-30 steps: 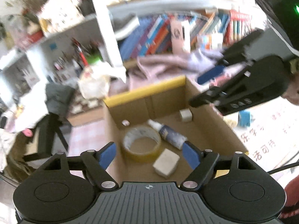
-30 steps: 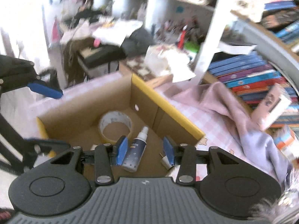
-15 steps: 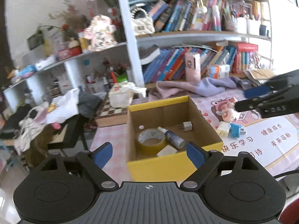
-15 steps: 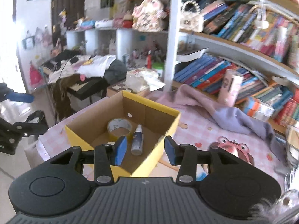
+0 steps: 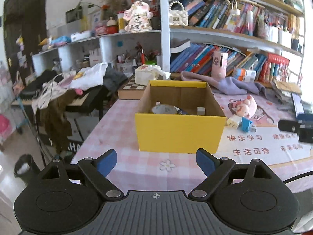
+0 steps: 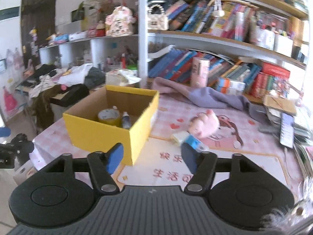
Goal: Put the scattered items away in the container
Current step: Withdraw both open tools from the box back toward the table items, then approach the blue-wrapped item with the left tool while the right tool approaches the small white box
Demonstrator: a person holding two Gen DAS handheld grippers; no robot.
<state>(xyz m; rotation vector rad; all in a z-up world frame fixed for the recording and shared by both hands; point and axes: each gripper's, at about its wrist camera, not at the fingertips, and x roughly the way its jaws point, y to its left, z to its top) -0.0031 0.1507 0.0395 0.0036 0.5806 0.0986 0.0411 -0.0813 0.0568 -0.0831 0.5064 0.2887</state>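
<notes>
A yellow cardboard box (image 5: pixel 180 133) (image 6: pixel 109 135) stands on the pink table mat. Inside it lie a tape roll (image 5: pixel 163 109) (image 6: pixel 109 116), a small spray bottle (image 5: pixel 182 111) (image 6: pixel 126 121) and a white cube (image 5: pixel 201 110). To the right of the box lie a white plug (image 5: pixel 233 121) (image 6: pixel 179 138), a blue plug (image 5: pixel 246 124) (image 6: pixel 193 142) and a pink plush pig (image 5: pixel 246 105) (image 6: pixel 204 125). My left gripper (image 5: pixel 156 161) hangs open and empty in front of the box. My right gripper (image 6: pixel 151 156) is opening, nothing between its jaws, near the box's right corner.
A purple cloth (image 6: pixel 205 96) lies behind the plush toy. A remote (image 6: pixel 286 129) and stacked papers sit at the table's right edge. Behind the box are a chessboard (image 5: pixel 133 87), a tissue box (image 5: pixel 146 74) and bookshelves. The table's left edge drops to the floor.
Both grippers have drawn back from above the box's inside to well in front of it. The right jaws have spread apart; the left jaws widened a little.
</notes>
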